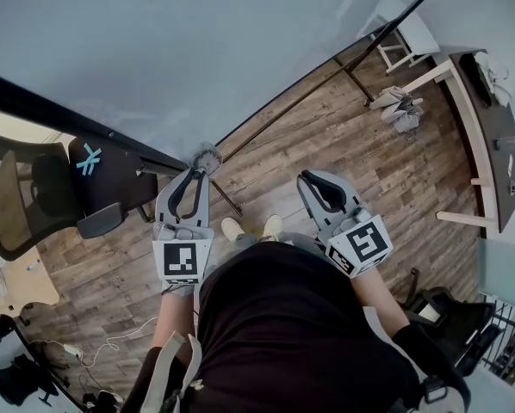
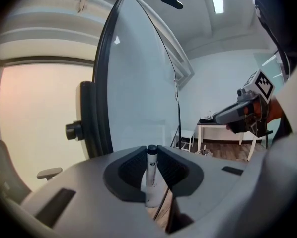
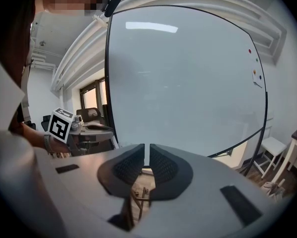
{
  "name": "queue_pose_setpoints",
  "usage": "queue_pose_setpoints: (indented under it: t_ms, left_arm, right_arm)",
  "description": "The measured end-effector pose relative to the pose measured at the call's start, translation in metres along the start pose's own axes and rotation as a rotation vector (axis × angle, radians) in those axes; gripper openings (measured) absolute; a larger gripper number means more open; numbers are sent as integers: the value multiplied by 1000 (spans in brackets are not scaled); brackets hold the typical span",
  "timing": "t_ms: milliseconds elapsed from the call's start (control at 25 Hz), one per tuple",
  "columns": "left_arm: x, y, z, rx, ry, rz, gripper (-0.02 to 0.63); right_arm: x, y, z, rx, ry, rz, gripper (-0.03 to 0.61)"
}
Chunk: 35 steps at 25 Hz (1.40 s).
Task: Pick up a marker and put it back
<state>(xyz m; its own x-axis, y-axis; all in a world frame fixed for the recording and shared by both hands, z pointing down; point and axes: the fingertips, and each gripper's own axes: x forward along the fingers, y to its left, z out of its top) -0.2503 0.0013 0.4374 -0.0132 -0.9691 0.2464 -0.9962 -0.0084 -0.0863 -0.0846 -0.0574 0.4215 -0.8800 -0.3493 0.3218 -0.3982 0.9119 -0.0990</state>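
Observation:
A marker (image 2: pixel 151 172) with a pale grey body and a black cap stands upright between the pads of my left gripper (image 2: pixel 152 168), which is shut on it. In the head view the left gripper (image 1: pixel 195 175) is held at waist height and points toward the foot of the whiteboard (image 1: pixel 154 50); the marker itself is hard to make out there. My right gripper (image 1: pixel 309 179) is held beside it at the same height. Its jaws (image 3: pixel 144 158) stand together with only a thin slit and nothing between them.
The large whiteboard (image 3: pixel 188 83) on a black wheeled stand fills the space ahead. A black office chair (image 1: pixel 34 192) stands to the left. At the right are a dark-topped desk (image 1: pixel 499 144) and a white stool (image 1: pixel 404 33). The floor is wood planks (image 1: pixel 344 136).

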Motion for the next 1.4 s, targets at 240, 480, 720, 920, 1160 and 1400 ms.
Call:
queue_pose_setpoints:
  t_ms: [240, 480, 720, 920, 1160, 1400]
  left_arm:
    - [5, 1, -15, 17, -9, -14, 72]
    - [13, -3, -25, 15, 11, -25, 72]
    - [14, 0, -30, 17, 18, -34, 72]
    - [16, -3, -28, 23, 17, -37, 72]
    - [14, -5, -30, 28, 19, -36, 74]
    - [13, -7, -29, 33, 20, -34, 74]
  right_arm:
    - [1, 1, -6, 8, 18, -12, 43]
    - [0, -3, -13, 22, 29, -22, 43]
    - [1, -3, -14, 26, 35, -30, 43]
    - [0, -4, -13, 26, 33, -32, 43]
    - [-1, -3, -13, 26, 28, -31, 43]
    - [-3, -2, -11, 24, 24, -30, 43]
